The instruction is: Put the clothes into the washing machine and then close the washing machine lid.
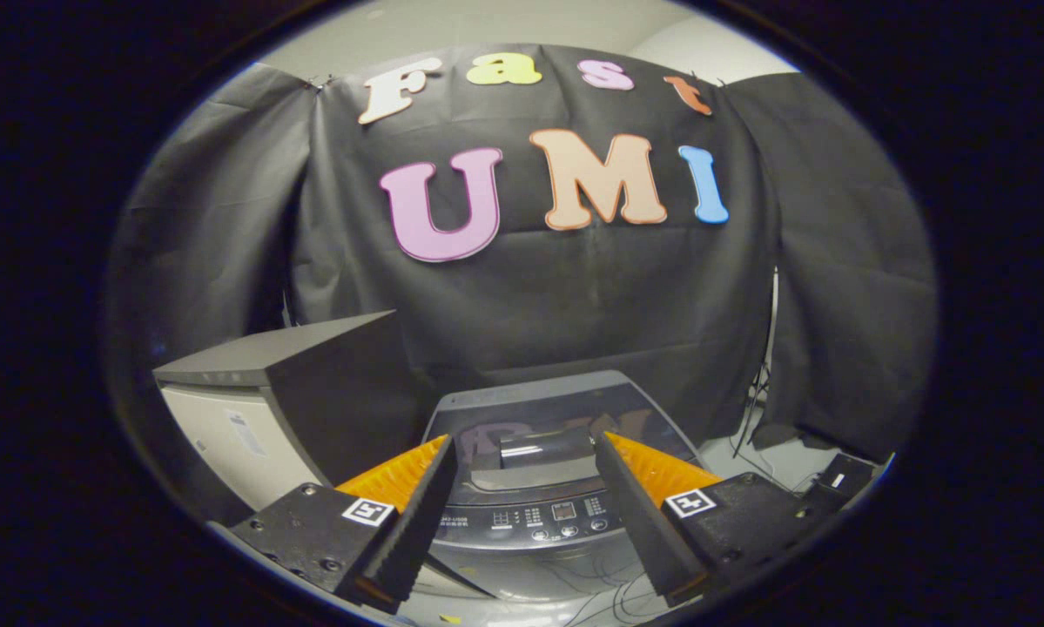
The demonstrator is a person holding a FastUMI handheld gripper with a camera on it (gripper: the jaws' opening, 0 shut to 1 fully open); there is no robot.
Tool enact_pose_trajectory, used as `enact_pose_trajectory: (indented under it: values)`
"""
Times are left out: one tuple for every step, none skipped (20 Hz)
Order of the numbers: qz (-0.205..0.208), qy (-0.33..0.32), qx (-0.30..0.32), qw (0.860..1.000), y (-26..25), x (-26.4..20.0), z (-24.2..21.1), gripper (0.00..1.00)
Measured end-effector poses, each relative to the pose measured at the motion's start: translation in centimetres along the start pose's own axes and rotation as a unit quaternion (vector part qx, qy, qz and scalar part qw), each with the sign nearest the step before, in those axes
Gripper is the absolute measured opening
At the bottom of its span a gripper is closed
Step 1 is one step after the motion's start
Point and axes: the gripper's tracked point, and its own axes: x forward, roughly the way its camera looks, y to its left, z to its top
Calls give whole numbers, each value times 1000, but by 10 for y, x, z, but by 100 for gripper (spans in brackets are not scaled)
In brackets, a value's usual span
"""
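Observation:
A grey top-loading washing machine (539, 409) stands below and beyond my fingers, its dark glass lid (565, 418) lying flat and shut, with the control panel (556, 518) along its near edge. My gripper (522, 461) hangs above the near edge of the machine and is open, the black ribbed fingers (417, 514) spread wide with nothing between them. The lid's handle (543, 453) sits just ahead, between the fingertips. I see no clothes on or around the machine.
A grey and white cabinet-like appliance (278, 409) stands close to the washing machine's left side. Black cloth walls close off the back and sides. Cables (761, 409) and a small black box (844, 475) lie on the pale floor to the right.

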Motion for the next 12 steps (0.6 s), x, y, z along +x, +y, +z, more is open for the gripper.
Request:
enact_pose_trajectory:
  values:
    - [9, -7, -1, 1000, 5, -7, 4, 98]
    - [11, -14, 0, 1000, 7, -13, 10, 97]
    - [9, -21, -3, 1000, 5, -22, 15, 97]
    - [8, -33, -2, 999, 5, -30, 24, 97]
    - [12, -42, 1, 999, 7, -36, 31, 98]
    - [19, -49, 4, 999, 10, -43, 38, 98]
    - [26, -60, 4, 998, 12, -50, 48, 97]
    - [27, -67, -1, 997, 10, -56, 54, 97]
    - [23, -73, -9, 997, 4, -61, 60, 97]
    - [16, -79, -18, 997, -2, -66, 65, 97]
    - [16, -82, -24, 996, -5, -70, 69, 97]
    - [22, -85, -28, 996, -5, -73, 71, 97]
